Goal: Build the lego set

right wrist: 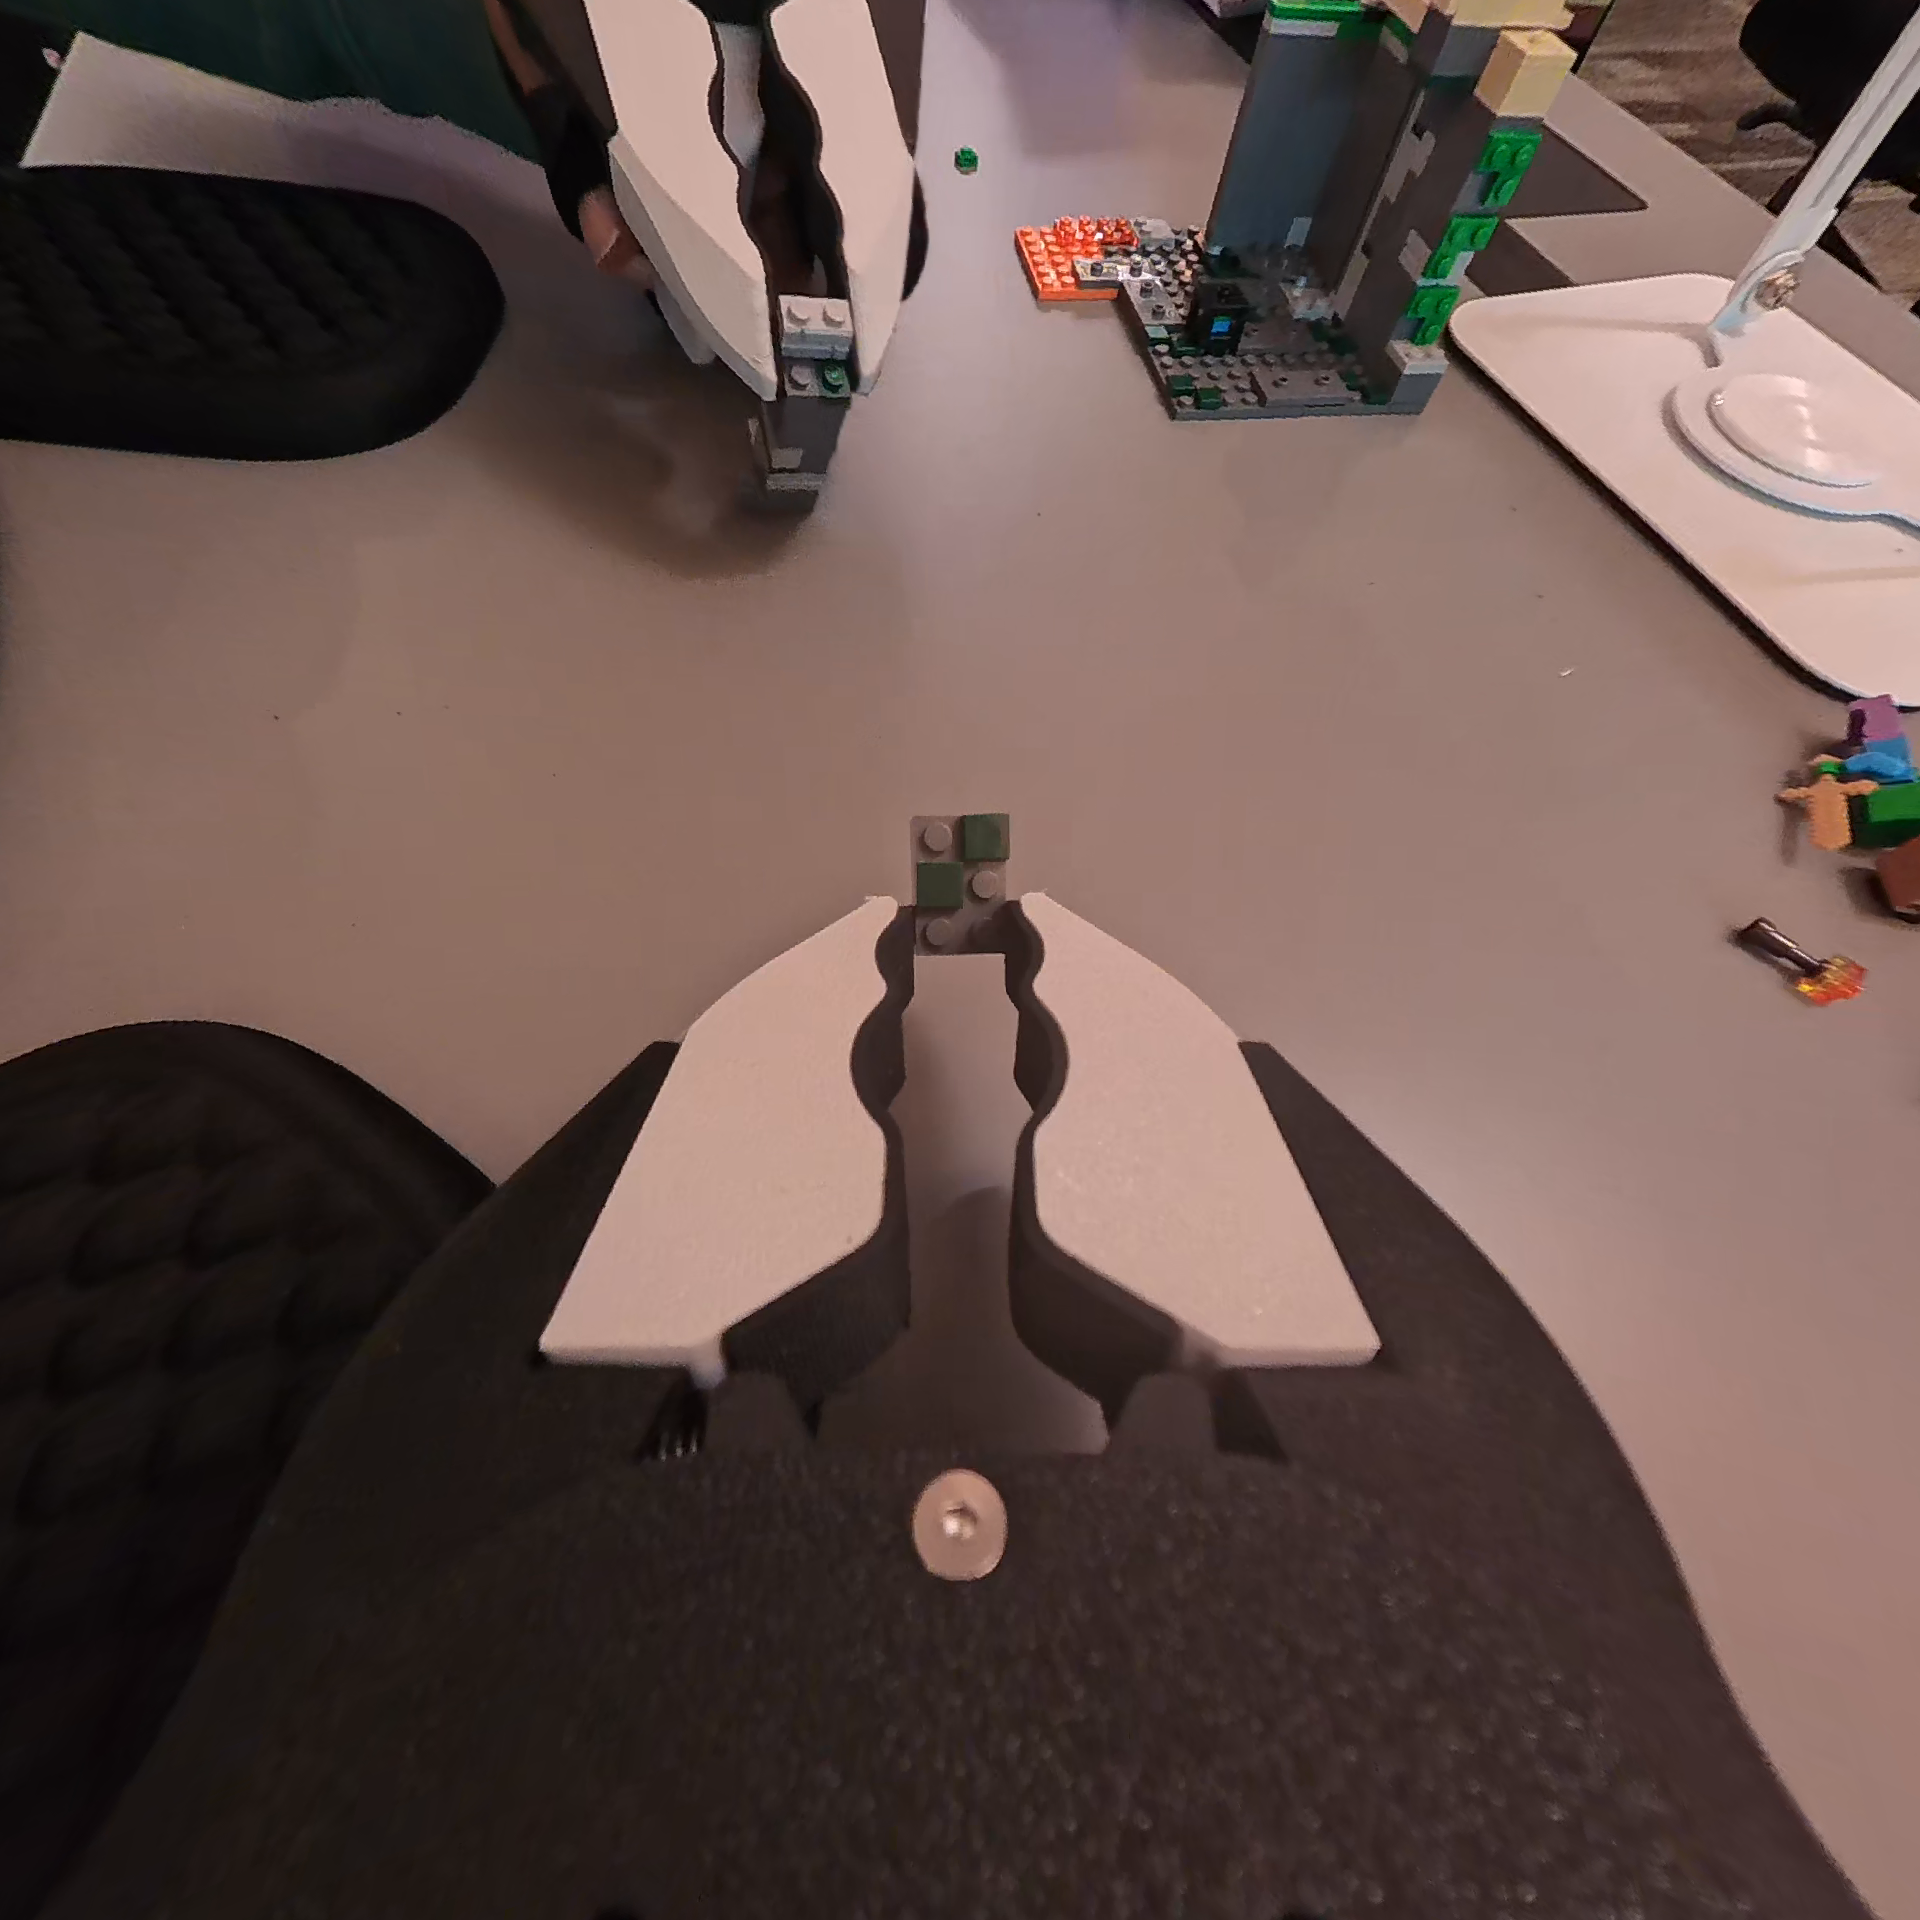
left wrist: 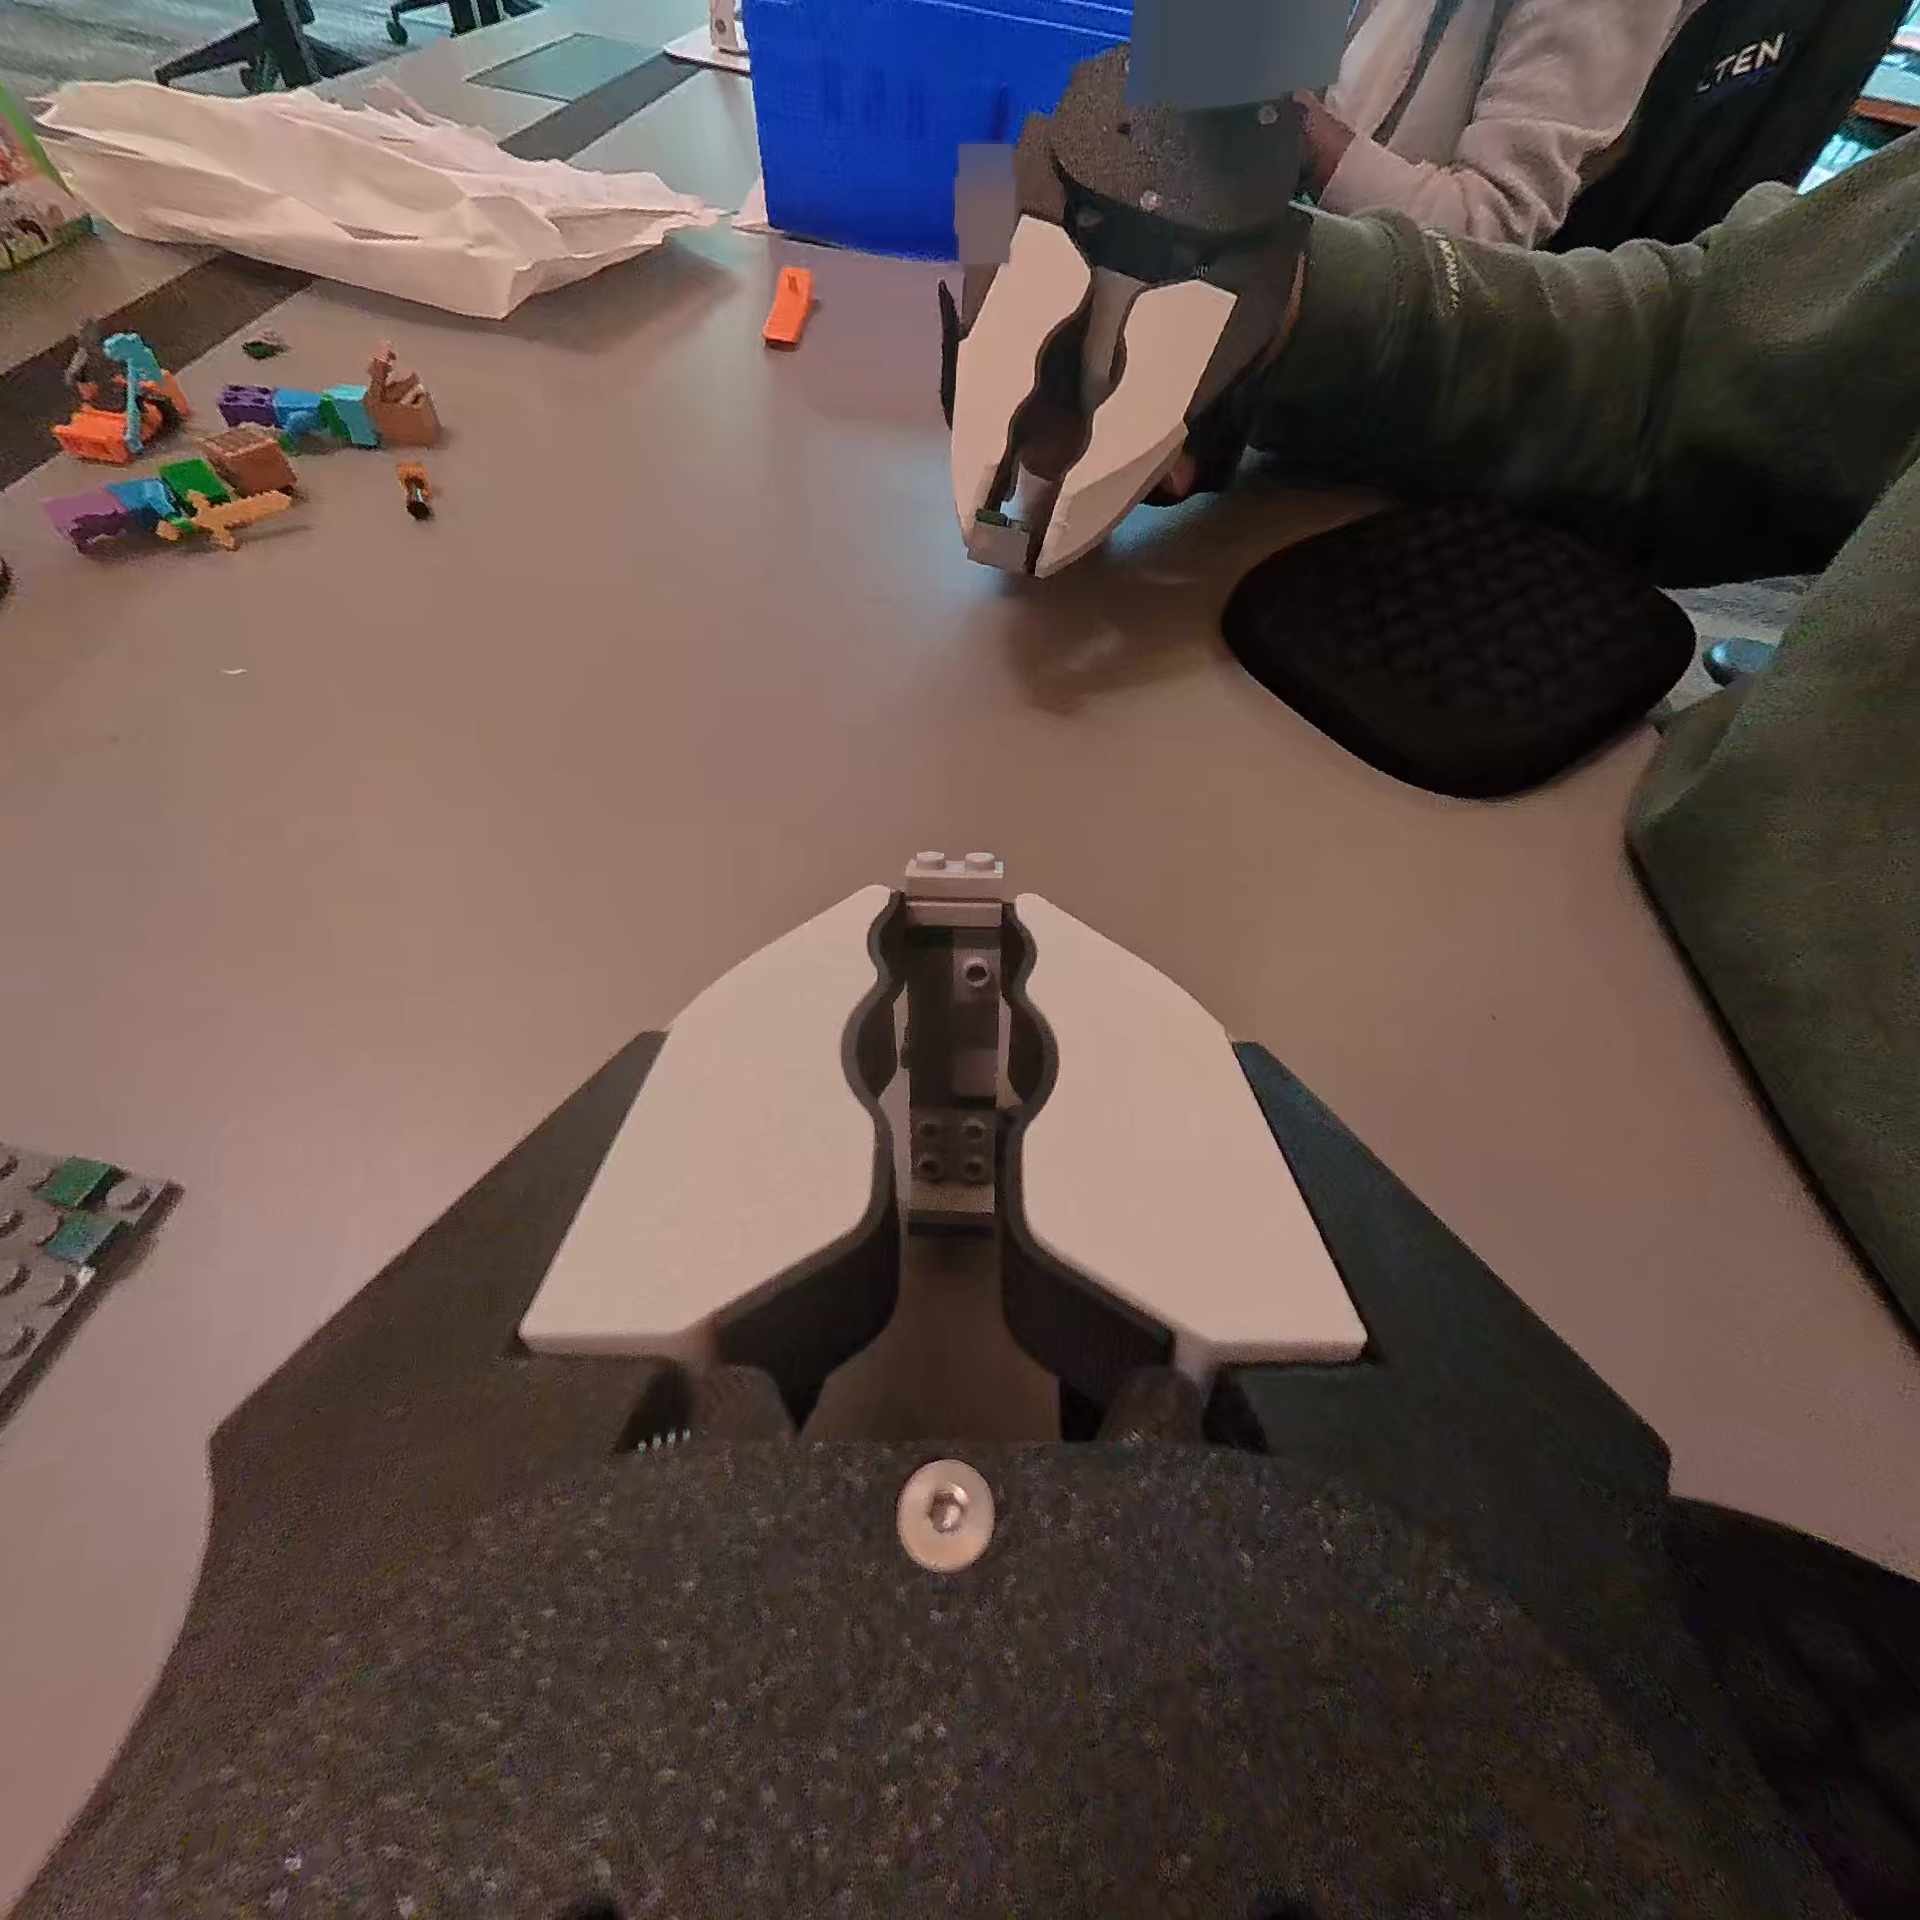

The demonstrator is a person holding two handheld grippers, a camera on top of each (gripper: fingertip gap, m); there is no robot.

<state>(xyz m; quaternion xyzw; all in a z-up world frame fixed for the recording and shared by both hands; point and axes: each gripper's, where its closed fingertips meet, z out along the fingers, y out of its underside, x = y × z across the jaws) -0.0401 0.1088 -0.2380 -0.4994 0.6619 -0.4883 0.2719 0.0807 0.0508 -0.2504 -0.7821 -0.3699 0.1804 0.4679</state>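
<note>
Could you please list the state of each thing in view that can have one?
left gripper: jaws shut on the grey column.
grey column: clamped lengthwise between the jaws, studded end poking out.
right gripper: jaws shut on the small plate.
small plate: held at one end, studs up, two dark green tiles attached.
tower build: upright on the table, partly built.

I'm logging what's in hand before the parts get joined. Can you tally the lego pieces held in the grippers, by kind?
Grey stacked-brick lego column, in left gripper: 1
Small grey lego plate with dark green tiles, in right gripper: 1
Total: 2
</note>
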